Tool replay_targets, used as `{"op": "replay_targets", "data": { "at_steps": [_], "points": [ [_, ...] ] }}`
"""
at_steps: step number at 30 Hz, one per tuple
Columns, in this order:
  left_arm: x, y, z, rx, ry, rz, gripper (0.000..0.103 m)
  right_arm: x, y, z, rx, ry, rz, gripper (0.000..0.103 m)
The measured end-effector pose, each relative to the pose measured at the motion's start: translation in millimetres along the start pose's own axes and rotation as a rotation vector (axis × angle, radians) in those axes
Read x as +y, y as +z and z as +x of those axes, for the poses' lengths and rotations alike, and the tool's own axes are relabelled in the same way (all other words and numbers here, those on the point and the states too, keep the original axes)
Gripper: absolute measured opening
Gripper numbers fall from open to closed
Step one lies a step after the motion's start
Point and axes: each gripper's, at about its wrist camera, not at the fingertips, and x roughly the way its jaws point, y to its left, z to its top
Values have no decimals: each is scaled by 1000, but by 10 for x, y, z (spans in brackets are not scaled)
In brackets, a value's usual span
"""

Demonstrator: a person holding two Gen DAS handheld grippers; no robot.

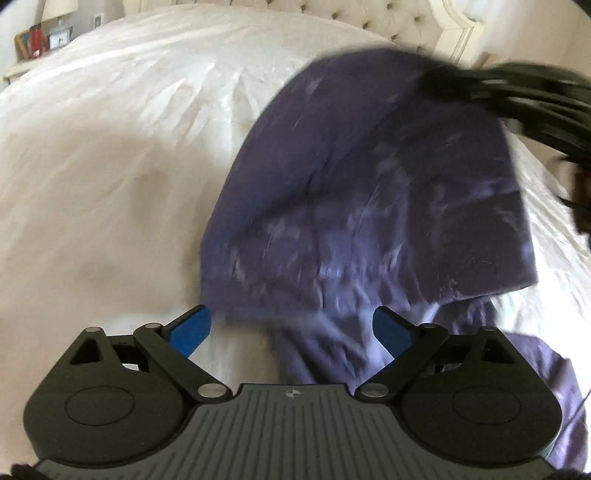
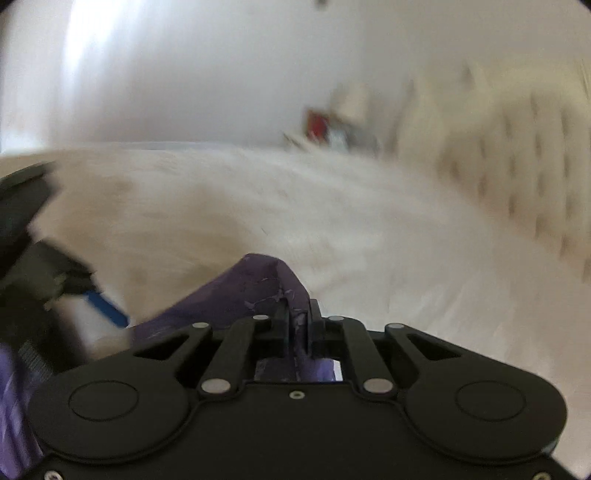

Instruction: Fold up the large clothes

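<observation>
A large purple garment (image 1: 369, 199) lies on the white bed (image 1: 110, 184), its far edge lifted at the upper right. My left gripper (image 1: 291, 328) is open, its blue pads (image 1: 192, 330) apart just above the garment's near hem, holding nothing. My right gripper (image 2: 297, 314) is shut on a fold of the purple garment (image 2: 258, 284) and holds it up over the bed. It shows as a dark blurred shape (image 1: 517, 99) at the top right of the left wrist view. The left gripper shows at the left edge of the right wrist view (image 2: 55, 273). Both views are motion-blurred.
A tufted cream headboard (image 1: 388, 22) stands at the far end of the bed. A nightstand with a lamp and a red item (image 1: 37, 40) is at the far left. White bedsheet spreads left of the garment.
</observation>
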Motion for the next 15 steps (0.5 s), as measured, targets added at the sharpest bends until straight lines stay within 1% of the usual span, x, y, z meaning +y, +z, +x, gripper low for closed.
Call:
{"op": "replay_targets", "data": {
  "at_steps": [1,3,6,7,9,11,13,14,15],
  "points": [
    [18,-75,-76,11,-3,-7,95,223,22,-244,-33,-8,-95,14],
    [48,-237,-233,22,-6,-19,95,627,-6,-652,-78,3,-237,14],
    [99,-555,-519,43,-29,-41,95,1219,-170,-1158,-85,58,-394,15],
    [109,-690,-627,60,-34,-42,95,1410,-248,-1316,-78,91,-426,15],
    [111,-910,-788,96,-39,-33,95,1808,-435,-1581,-35,180,-473,15],
    [99,-1173,-943,148,-42,-9,95,2185,-672,-1770,15,257,-555,16],
    [99,-1383,-1045,189,-40,6,95,2462,-873,-1876,75,328,-582,18],
    [102,-1479,-1093,213,-49,5,95,2602,-987,-1921,119,360,-590,18],
    [105,-1559,-1153,225,-59,2,95,2681,-1068,-1938,160,383,-587,16]
  ]
}}
